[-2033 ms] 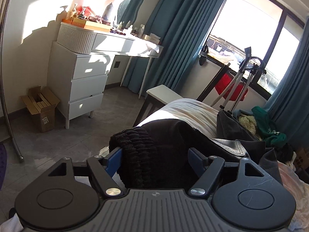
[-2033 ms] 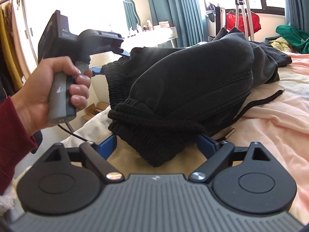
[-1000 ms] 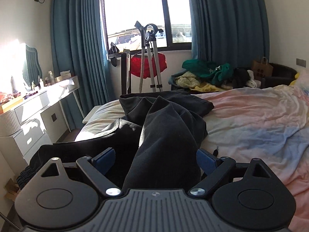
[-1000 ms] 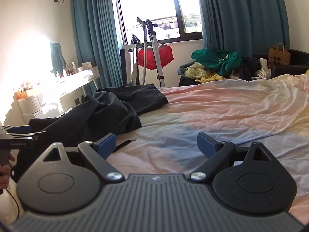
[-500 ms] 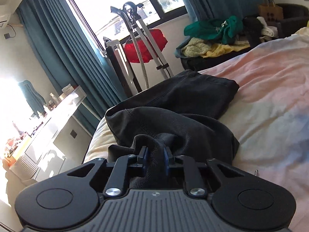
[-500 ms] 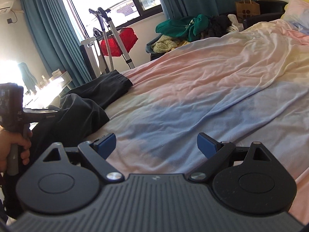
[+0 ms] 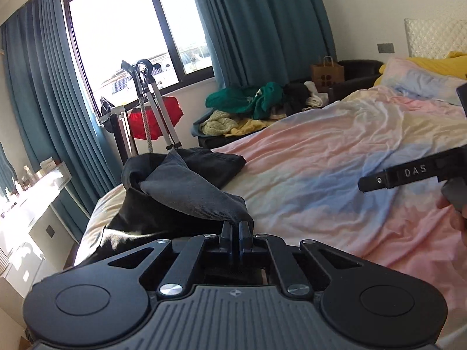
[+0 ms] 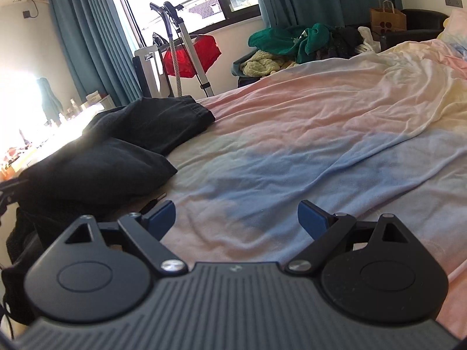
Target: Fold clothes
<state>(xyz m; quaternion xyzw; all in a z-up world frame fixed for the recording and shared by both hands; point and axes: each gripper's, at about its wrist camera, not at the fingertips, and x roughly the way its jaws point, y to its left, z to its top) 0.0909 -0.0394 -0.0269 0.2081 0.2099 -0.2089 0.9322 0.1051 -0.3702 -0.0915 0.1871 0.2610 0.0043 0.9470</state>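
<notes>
We see the left gripper (image 7: 235, 229) pinched tight on a fold of the dark trousers (image 7: 186, 192), heaped at the foot of the bed (image 7: 335, 175). Right gripper (image 8: 236, 218) gapes wide, empty, above the sheet. Trouser legs run off frame; right hand (image 7: 458, 218) cut off.

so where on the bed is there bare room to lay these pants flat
The middle of the sheet is bare, from the dark pants on its left across to the pillows. The open right gripper hovers over the near part of it. Crowded: the left edge under the pants, which the left gripper pinches, and the clothes pile beyond the bed.
</notes>
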